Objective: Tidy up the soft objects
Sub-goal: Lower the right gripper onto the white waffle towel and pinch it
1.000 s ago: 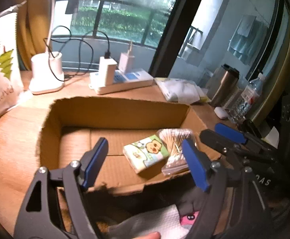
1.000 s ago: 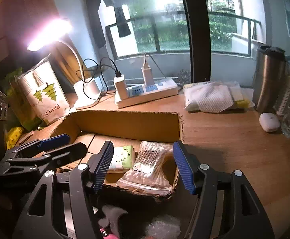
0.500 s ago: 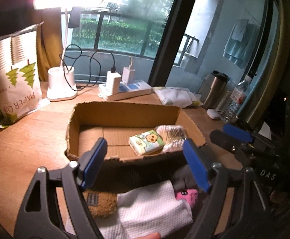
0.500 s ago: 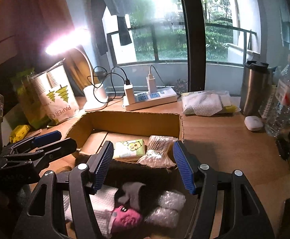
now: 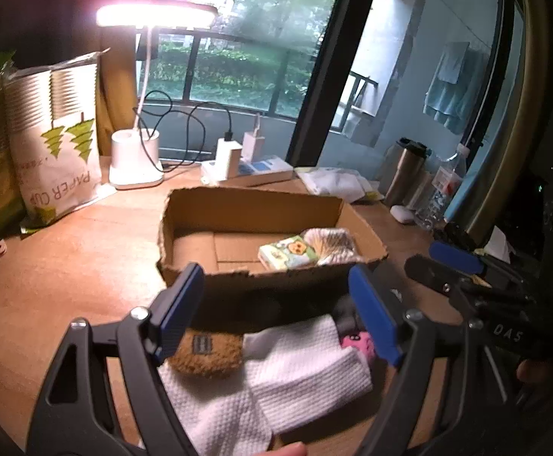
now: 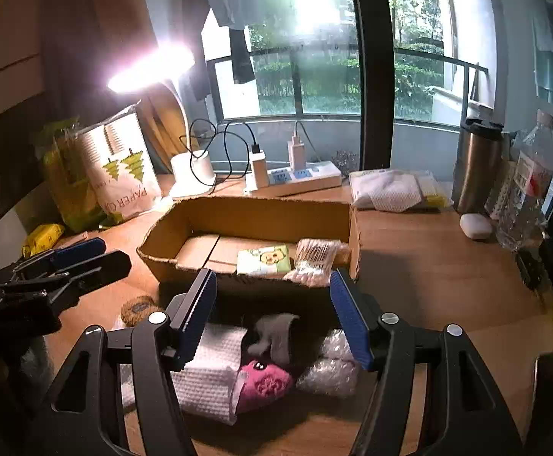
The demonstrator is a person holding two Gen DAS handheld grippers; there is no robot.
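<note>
1. Left tongs (image 5: 276, 306): jaws spread wide, nothing between the pads. They hang over the near edge of the worktop (image 5: 67, 266), above the pile of soft items.
2. Right tongs (image 6: 272, 315): also spread, nothing pinched. Same pile below and ahead of them.
3. Each tongs shows at the edge of the other's view, side by side and apart.
4. Cardboard box (image 5: 253, 205): open-topped, low walls, torn front rim, on the worktop just behind the pile.
5. In the box, right end: tissue pack with a cartoon print (image 5: 288, 252) lying flat, touching a clear bag of cotton swabs (image 6: 312, 260) against the right wall. Left part of the box floor is bare cardboard.
6. Pile in front of the box, on the worktop: white waffle-weave cloth (image 5: 295, 372), folded, nearest the cameras; brown fuzzy item with a small label (image 5: 204, 349) at its left, partly on the cloth; pink plush piece (image 6: 261, 385) at its right; grey fabric item (image 6: 274, 332) behind the pink one; bubble wrap wad (image 6: 331, 368) furthest right.
7. A fingertip (image 5: 288, 450) pokes in at the bottom edge of the left view.
8. Back of the worktop: lit desk lamp (image 5: 136, 163), power strip with chargers (image 6: 295, 180), paper cup bag (image 5: 60, 140), steel tumbler (image 6: 476, 167), water bottle (image 6: 527, 190).
</note>
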